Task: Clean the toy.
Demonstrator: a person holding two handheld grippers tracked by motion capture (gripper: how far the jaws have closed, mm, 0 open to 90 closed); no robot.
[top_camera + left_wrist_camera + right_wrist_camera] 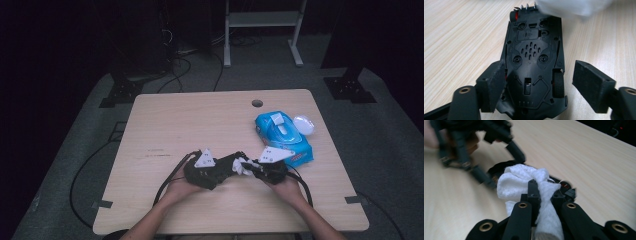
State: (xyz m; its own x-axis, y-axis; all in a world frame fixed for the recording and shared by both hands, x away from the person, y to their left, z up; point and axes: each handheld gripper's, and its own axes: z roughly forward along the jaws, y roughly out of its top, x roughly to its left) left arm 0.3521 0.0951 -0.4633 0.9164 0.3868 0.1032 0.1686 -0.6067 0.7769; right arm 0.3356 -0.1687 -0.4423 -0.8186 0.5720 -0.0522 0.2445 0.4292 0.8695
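Two grippers meet near the table's (150, 125) front edge. Left gripper (537, 82) has its jaws spread wide around an upside-down black toy car (534, 62), which lies along them, red-trimmed end pointing away. Right gripper (546, 202) is clamped on a crumpled white cloth (524, 181) touching that end. Right of it, the high view shows a blue wipes pack (282, 137).

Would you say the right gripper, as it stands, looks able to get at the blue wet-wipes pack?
Probably not yet: the right gripper is shut on a white wipe over the black toy car. The wet-wipes pack lies just beyond, with bare table between.
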